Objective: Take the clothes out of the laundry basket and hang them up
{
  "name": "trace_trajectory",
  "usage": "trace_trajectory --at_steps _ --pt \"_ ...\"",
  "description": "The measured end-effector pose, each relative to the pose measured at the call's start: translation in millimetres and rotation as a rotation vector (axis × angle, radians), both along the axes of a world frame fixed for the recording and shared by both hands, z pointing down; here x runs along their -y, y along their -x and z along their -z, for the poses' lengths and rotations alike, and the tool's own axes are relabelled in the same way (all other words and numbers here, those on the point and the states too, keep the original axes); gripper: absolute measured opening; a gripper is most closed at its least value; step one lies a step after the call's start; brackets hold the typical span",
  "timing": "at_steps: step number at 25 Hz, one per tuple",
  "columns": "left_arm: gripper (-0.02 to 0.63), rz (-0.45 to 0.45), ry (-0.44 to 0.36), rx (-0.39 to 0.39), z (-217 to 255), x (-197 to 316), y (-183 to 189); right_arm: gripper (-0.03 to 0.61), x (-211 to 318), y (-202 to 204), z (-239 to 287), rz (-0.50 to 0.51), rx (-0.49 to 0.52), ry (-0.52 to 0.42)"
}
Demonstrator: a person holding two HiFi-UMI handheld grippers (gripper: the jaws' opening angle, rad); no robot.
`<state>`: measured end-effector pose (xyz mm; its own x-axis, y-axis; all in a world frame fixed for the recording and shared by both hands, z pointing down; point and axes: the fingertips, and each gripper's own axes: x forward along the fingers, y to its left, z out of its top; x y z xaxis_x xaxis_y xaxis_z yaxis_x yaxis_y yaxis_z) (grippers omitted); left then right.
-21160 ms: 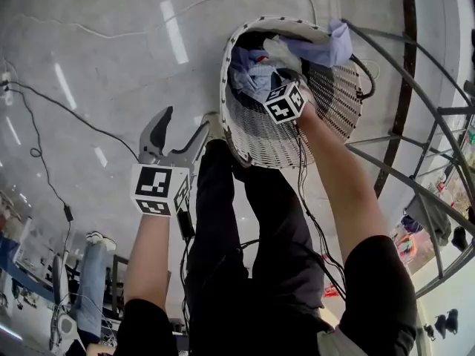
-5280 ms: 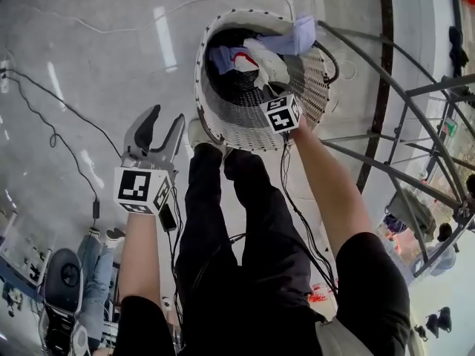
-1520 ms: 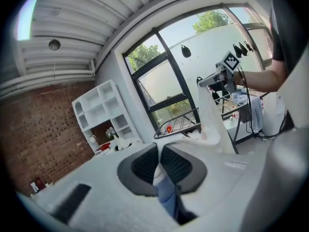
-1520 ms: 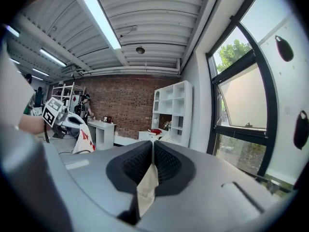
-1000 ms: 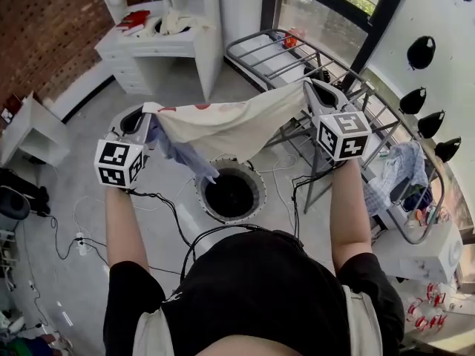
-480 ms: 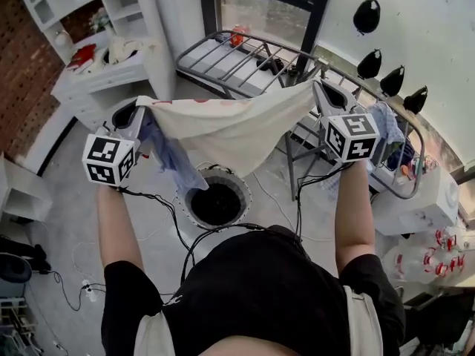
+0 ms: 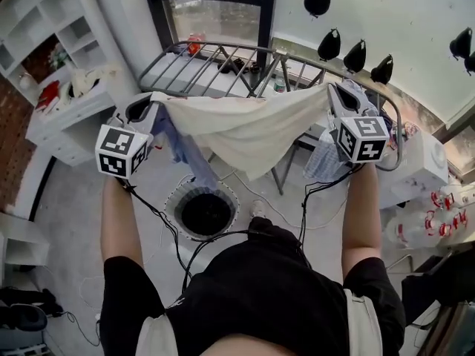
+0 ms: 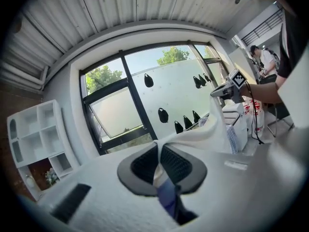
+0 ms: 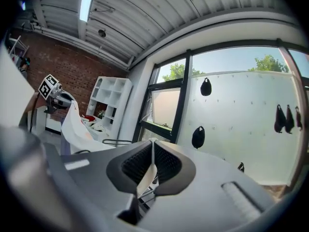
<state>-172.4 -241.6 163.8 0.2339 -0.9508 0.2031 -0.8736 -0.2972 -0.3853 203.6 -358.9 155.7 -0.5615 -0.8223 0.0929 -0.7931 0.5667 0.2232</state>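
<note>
My left claw [image 7: 142, 110] and right claw [image 7: 336, 95] clench the cream cloth [image 7: 241, 128] by its corners, spreading it for the grey wire rack [image 7: 223, 47].

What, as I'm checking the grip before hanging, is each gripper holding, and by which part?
Left gripper and right gripper each pinch an upper corner of the cream cloth; the left also pinches a blue garment.

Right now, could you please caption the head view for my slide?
Left gripper and right gripper hold a cream garment spread by the drying rack.
</note>
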Motion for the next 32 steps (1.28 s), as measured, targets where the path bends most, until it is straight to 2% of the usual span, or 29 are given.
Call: trace_trajectory --at_steps 4,9,15,20,26,32 --pt "0.018 -0.052 0.006 0.039 -4.2 37.3 -28.0 0.021 20.7 -29.3 0.9 -0.057 -0.001 -0.012" --pt "0.018 -0.093 0.013 0.043 -10.4 88.5 -52.0 0.021 62.0 -56.3 -3.4 -0.109 -0.008 -0.018" --pt "0.018 -0.118 0.016 0.066 -6.7 167.4 -67.7 0.021 128.0 -83.2 -8.1 -0.164 -0.006 -0.011" --pt "0.018 -0.120 0.039 0.070 -12.8 246.3 -66.1 0.021 192.2 -97.4 -23.4 -0.212 -0.001 0.028" --pt "0.021 -0.098 0.131 0.074 -51.7 342.6 -67.1 0.021 276.6 -110.6 -68.9 -0.236 -0.061 0.127" --pt "0.023 -0.062 0.283 0.108 -116.6 426.0 -54.9 0.022 352.7 -111.0 -136.8 -0.243 -0.162 0.262"
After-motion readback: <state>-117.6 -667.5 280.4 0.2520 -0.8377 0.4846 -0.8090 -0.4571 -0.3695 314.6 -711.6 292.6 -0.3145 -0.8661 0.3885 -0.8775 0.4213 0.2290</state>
